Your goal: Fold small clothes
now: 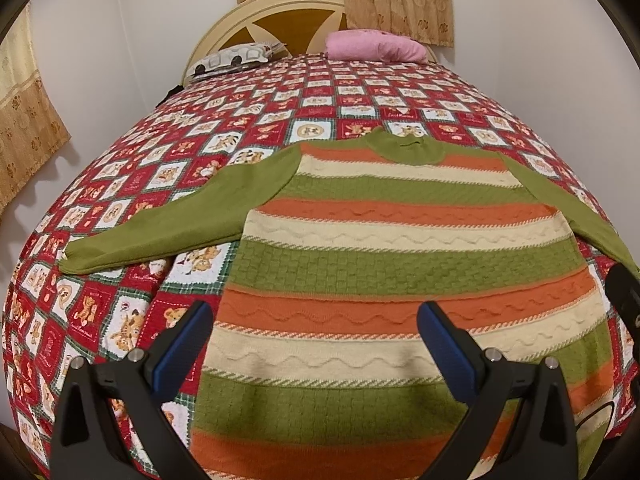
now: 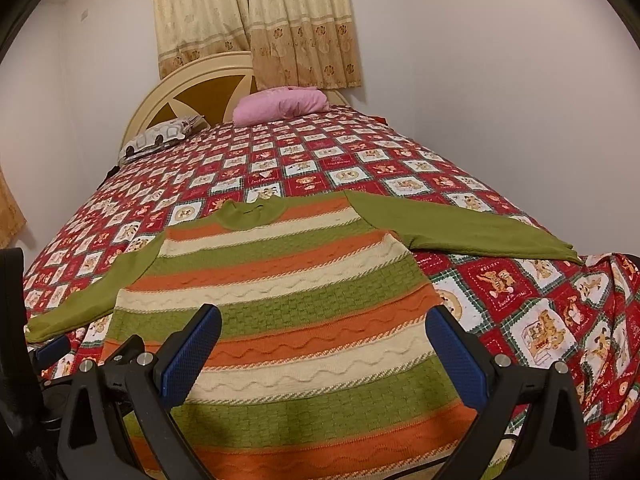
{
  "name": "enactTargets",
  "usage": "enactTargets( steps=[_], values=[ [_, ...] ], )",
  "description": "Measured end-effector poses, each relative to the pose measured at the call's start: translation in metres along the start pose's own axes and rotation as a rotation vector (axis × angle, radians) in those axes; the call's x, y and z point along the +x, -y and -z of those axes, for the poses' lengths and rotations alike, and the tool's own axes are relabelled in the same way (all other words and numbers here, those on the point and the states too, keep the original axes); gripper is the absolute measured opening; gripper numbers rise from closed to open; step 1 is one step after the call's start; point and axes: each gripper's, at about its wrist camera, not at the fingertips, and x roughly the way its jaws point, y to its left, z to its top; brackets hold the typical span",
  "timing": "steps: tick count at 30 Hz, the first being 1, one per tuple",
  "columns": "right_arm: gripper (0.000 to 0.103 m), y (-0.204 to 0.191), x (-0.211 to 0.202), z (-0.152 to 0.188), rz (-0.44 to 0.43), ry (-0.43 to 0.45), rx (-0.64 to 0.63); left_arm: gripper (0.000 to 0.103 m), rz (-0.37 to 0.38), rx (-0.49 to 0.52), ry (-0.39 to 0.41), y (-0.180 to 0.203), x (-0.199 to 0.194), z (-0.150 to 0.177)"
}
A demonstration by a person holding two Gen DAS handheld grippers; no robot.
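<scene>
The left gripper (image 1: 314, 318) stands wide, its blue-padded fingers (image 1: 188, 332) spread apart and holding nothing; it hangs above the near part of the striped sweater (image 1: 400, 248), with the left finger over the garment's left edge where knit meets bedspread (image 1: 120, 320) and the right finger over the orange and cream bands. The right gripper (image 2: 324, 324) is likewise spread wide and empty, above the near middle of the same sweater, its right finger close to the garment's right edge. The sweater lies flat and face up on the bed, hem nearest, green collar (image 1: 404, 146) farthest, banded in green, orange and cream. Its left sleeve (image 1: 168, 220) stretches out to the left and slightly nearer, the cuff resting on the bedspread; its right sleeve (image 2: 460, 228) runs out to the right, the cuff near the bed's right side. Beyond the collar the red patchwork bedspread runs back to a patterned pillow (image 1: 236, 58) on the far left and a pink pillow (image 1: 376, 46) on the far right, both against the rounded headboard (image 1: 288, 16). Beige curtains (image 2: 256, 20) hang behind it.
</scene>
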Motion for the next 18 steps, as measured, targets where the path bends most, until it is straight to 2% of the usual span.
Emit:
enactTargets(
  steps=[5, 7, 10, 11, 14, 16, 18],
  values=[
    [0.099, 0.013, 0.013, -0.002, -0.024, 0.012, 0.027, 0.103, 0.019, -0.001, 0.003, -0.006, 0.011, -0.003],
    [0.081, 0.023, 0.019, -0.006, -0.019, 0.005, 0.038, 0.103, 0.034, -0.025, 0.015, -0.016, 0.019, -0.006],
    [0.064, 0.057, 0.035, -0.017, -0.017, -0.034, 0.107, 0.103, 0.020, -0.081, 0.010, -0.033, 0.038, -0.007],
    [0.062, 0.074, 0.041, -0.020, -0.009, -0.049, 0.147, 0.103, 0.011, -0.100, 0.004, -0.039, 0.045, -0.007],
    [0.062, 0.149, 0.060, -0.033, 0.095, -0.066, 0.302, 0.103, -0.034, -0.146, -0.017, -0.054, 0.068, -0.002],
    [0.054, 0.192, 0.071, -0.040, 0.126, -0.085, 0.393, 0.103, -0.060, -0.166, -0.044, -0.060, 0.081, 0.004],
    [0.049, 0.246, 0.083, -0.043, 0.145, -0.117, 0.537, 0.103, -0.017, -0.222, -0.059, -0.067, 0.087, 0.008]
  ],
)
